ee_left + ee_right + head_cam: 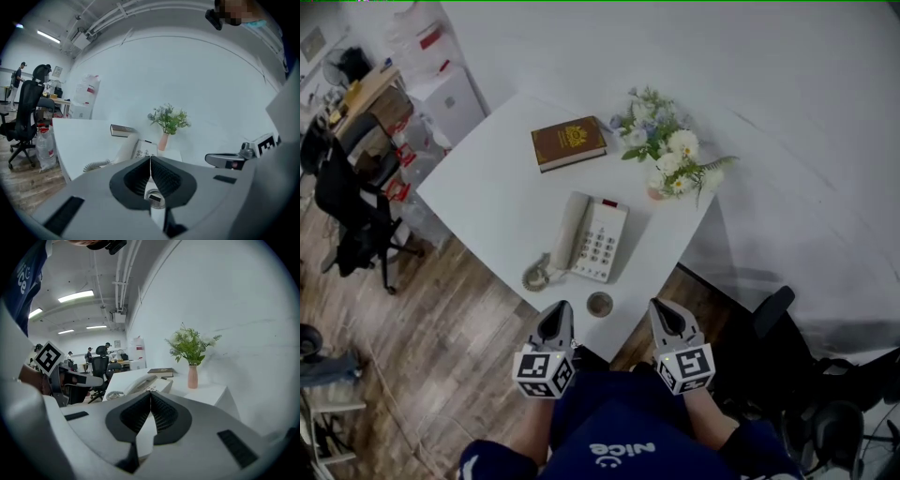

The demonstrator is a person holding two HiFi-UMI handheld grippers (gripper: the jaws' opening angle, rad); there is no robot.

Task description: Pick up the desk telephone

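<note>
The white desk telephone (598, 240) lies near the front corner of the white table (492, 192), its handset (571, 230) on the cradle at its left and the coiled cord (536, 276) trailing toward the edge. My left gripper (556, 321) hovers shut and empty just off the table's near corner. My right gripper (667, 316) is beside it, also shut and empty. In the left gripper view the telephone (140, 149) sits just beyond the shut left gripper (150, 158). The right gripper view shows the telephone (146, 384) ahead and left of the right gripper (151, 394).
A brown book (569, 142) and a pink vase of flowers (668, 150) stand behind the phone. A small round disc (600, 304) lies at the table's near corner. Black office chairs (352, 216) stand left, another chair (778, 352) right, and a white cabinet (450, 98) at the far left.
</note>
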